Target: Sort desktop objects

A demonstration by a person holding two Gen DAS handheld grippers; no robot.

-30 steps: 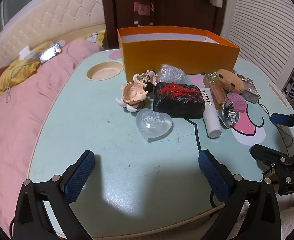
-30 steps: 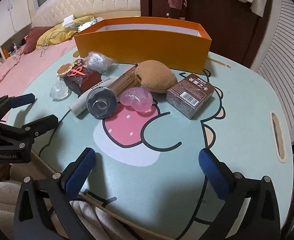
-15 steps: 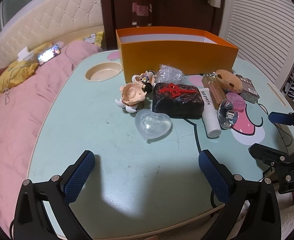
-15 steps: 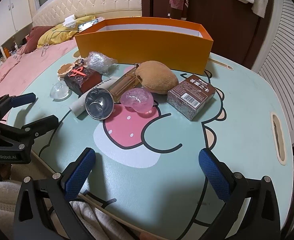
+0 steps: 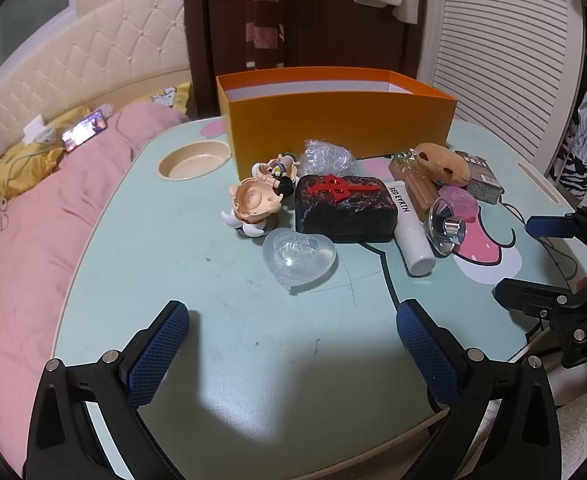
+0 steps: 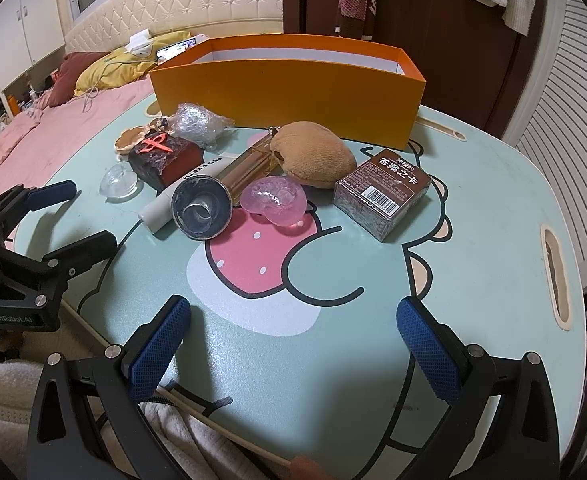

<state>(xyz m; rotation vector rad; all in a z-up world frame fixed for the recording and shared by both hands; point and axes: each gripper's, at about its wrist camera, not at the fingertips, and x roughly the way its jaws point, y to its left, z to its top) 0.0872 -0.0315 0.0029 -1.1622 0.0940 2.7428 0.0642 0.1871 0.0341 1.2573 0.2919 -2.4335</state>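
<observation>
Both tools, left (image 5: 293, 344) and right (image 6: 293, 336), hover spread and empty over the desk (image 5: 153, 264). The dark box (image 5: 345, 208), clear heart (image 5: 299, 258), tube (image 5: 411, 236) and plush (image 6: 313, 154) lie clustered before the orange box (image 5: 341, 120); I cannot see what, if anything, lies inside it.

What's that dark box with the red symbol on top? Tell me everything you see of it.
The dark box is a rounded, glossy block, black marbled with red, with a raised red emblem on its top. It lies flat and closed on the table, in front of the orange bin. A white tube lies along its right side; a clear heart sits at its near corner.
</observation>
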